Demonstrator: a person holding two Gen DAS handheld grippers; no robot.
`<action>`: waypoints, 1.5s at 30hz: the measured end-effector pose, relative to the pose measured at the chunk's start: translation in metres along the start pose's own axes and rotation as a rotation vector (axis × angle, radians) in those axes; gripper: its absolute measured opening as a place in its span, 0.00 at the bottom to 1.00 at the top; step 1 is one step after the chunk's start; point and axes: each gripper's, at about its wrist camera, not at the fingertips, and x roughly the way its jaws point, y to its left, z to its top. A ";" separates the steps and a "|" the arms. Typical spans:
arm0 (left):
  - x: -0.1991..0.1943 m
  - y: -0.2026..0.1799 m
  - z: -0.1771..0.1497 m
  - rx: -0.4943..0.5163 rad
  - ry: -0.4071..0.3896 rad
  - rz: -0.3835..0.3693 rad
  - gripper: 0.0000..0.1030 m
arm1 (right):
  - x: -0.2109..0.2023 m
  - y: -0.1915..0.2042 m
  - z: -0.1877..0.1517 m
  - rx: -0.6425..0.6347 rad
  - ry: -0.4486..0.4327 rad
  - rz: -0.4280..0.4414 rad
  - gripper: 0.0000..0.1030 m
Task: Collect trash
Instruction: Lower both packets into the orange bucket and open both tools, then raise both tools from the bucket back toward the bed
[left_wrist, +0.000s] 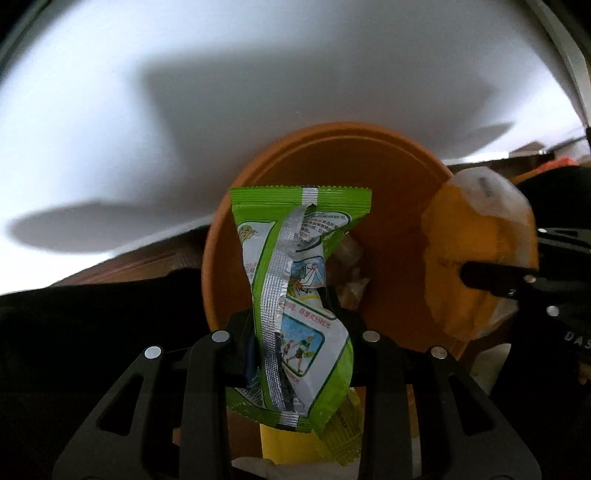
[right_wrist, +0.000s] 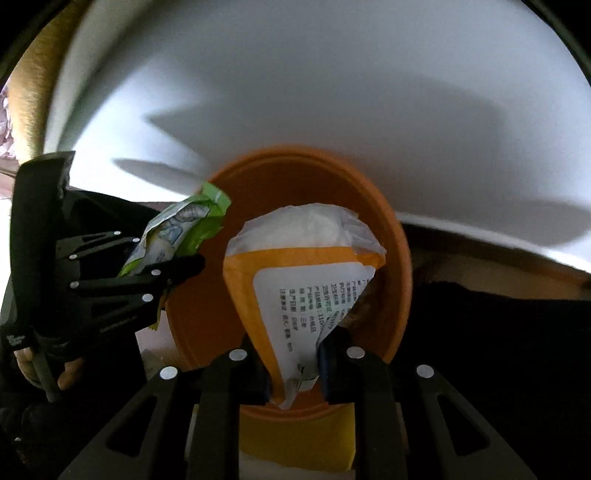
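Black fingers of the left gripper (left_wrist: 295, 325) are pinched on a green snack wrapper (left_wrist: 295, 295), which stands crumpled between them with its silver seam facing the camera and its sealed top edge reaching over the mouth of an orange bin (left_wrist: 388, 184). Some pale crumpled scraps (left_wrist: 351, 273) lie inside the bin, just behind the wrapper. To the right in that view, the right gripper (left_wrist: 476, 277) grips a yellow and white packet (left_wrist: 476, 243) at the bin's right rim.

From the right wrist camera, the right gripper (right_wrist: 295, 354) has its fingers closed on the lower end of that yellow and white packet (right_wrist: 306, 280), whose printed white panel faces the camera and whose puffy top sits over the orange bin's (right_wrist: 207, 317) opening. At the left, the left gripper (right_wrist: 177, 267) holds the green snack wrapper (right_wrist: 173, 232) beside the bin's left rim. Beyond the bin is a white worktop (right_wrist: 295, 92) crossed by grey shadows. Something yellow (right_wrist: 295, 432) shows below the bin, near the camera.
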 end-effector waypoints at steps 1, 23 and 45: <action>0.001 -0.003 -0.001 0.017 0.000 0.001 0.29 | 0.004 0.000 0.000 0.000 0.012 -0.002 0.18; -0.004 -0.022 0.001 0.096 -0.016 0.034 0.70 | 0.007 0.006 0.004 0.045 0.000 -0.022 0.46; -0.076 -0.030 -0.020 0.213 -0.138 -0.101 0.70 | -0.097 0.006 -0.027 -0.053 -0.165 -0.007 0.50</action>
